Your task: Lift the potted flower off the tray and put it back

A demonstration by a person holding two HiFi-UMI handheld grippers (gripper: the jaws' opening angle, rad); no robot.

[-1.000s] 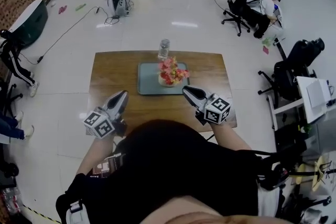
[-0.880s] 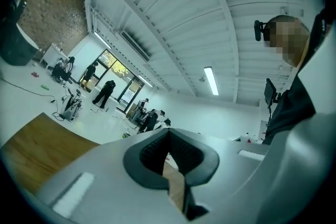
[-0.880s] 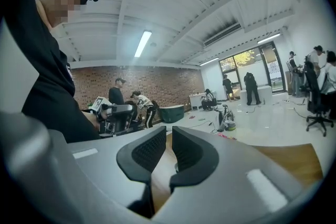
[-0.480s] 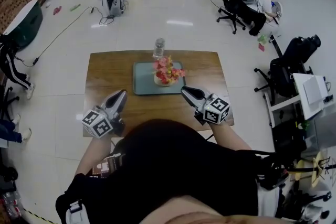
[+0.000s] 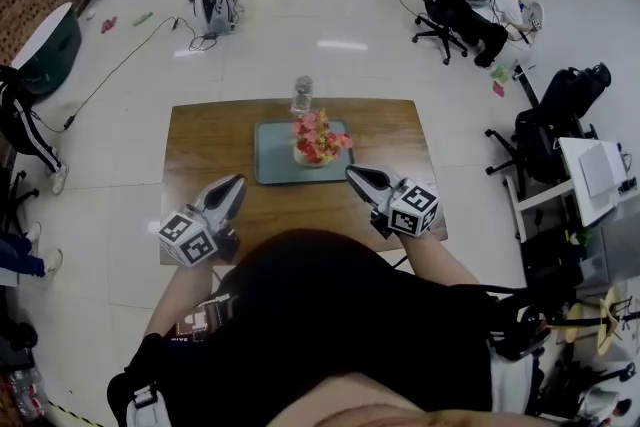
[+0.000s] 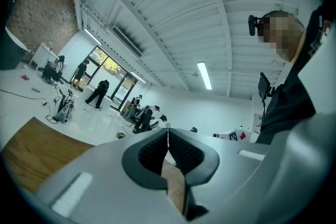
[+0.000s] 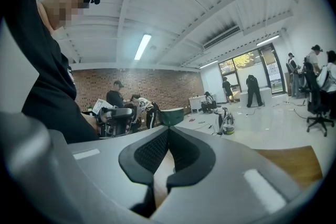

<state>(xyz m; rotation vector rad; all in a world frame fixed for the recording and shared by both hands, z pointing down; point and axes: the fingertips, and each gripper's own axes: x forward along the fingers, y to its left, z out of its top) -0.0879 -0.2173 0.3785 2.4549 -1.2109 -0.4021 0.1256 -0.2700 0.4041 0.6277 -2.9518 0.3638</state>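
Note:
A potted flower (image 5: pixel 318 138) with pink and red blooms in a pale pot stands on the right part of a grey-green tray (image 5: pixel 275 155) in the middle of the brown table (image 5: pixel 205 145). My left gripper (image 5: pixel 236 184) hovers over the table's near left edge, shut and empty. At the near right my right gripper (image 5: pixel 354 175) is shut too, short of the tray. Both point level toward the far side. In the left gripper view the pads (image 6: pixel 168 140) meet with nothing between; the right gripper view shows its pads (image 7: pixel 168 140) likewise together.
A clear water bottle (image 5: pixel 302 94) stands at the table's far edge behind the tray. Office chairs (image 5: pixel 447 10) and seated people are at the far right, equipment (image 5: pixel 215 0) and cables on the white floor beyond. A white desk (image 5: pixel 600 177) is at the right.
Both grippers have stayed almost still at the table's near edge. The head view has shifted slightly, so the table sits a little differently in the picture.

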